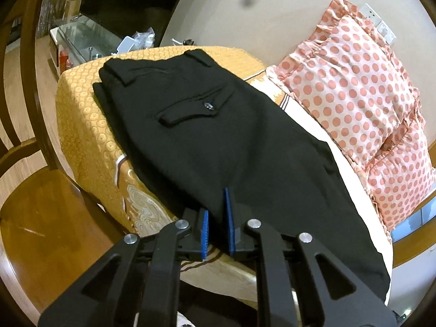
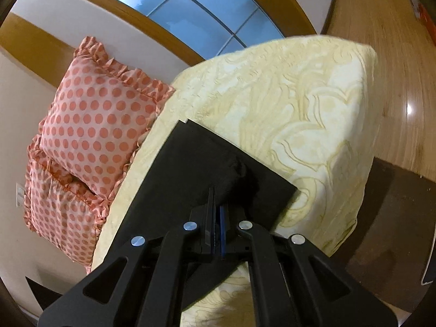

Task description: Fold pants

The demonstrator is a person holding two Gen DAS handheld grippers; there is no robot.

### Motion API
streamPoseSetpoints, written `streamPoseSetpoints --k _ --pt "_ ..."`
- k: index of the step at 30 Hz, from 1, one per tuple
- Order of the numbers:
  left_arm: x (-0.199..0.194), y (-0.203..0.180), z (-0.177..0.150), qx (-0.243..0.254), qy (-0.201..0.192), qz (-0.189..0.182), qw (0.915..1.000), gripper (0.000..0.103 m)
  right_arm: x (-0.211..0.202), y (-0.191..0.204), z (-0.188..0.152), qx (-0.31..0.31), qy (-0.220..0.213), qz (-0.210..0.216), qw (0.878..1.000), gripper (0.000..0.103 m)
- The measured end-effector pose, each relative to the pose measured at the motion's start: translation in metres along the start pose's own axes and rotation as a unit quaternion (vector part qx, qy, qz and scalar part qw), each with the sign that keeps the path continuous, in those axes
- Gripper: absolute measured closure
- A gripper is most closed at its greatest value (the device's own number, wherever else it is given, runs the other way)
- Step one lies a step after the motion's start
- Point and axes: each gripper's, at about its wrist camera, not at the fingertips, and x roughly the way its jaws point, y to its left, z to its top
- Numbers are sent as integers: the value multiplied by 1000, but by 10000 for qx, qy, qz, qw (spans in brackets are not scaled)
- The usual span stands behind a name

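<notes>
The black pants (image 1: 218,136) lie lengthwise on the bed, waistband at the far end and a buttoned back pocket (image 1: 196,109) facing up. My left gripper (image 1: 215,199) sits at their near left edge, its blue pads (image 1: 228,218) a narrow gap apart with the fabric edge pinched between them. In the right wrist view the leg end of the pants (image 2: 204,163) lies flat on the pale bedspread (image 2: 299,95). My right gripper (image 2: 216,201) is shut on it, and the cloth bunches up just ahead of the fingertips.
Two pink dotted pillows (image 1: 354,95) (image 2: 95,125) lean on the wall beside the pants. A wooden chair (image 1: 41,204) stands left of the orange patterned cover (image 1: 81,125). A glass cabinet (image 1: 81,35) with clutter is behind. A wood floor (image 2: 395,54) and a dark rug (image 2: 395,218) lie past the bed's end.
</notes>
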Motion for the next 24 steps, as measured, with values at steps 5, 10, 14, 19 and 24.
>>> streamPoseSetpoints --k 5,10,14,19,24 --pt "-3 -3 5 193 -2 1 9998 94 -19 5 -9 -105 -236 -175 9995 101" --pt "0 -3 8 281 22 58 9996 95 -25 2 -16 -231 -347 -252 9988 101" --pt "5 4 7 229 84 -19 9997 95 -18 -4 -16 -113 -338 -172 9992 101" --pt "-1 13 5 195 -51 -92 9998 83 -34 -6 -10 -170 -629 -306 9974 76" --pt "-19 25 10 -29 -577 480 9972 45 -48 -4 -1 -484 -1367 -795 9862 26"
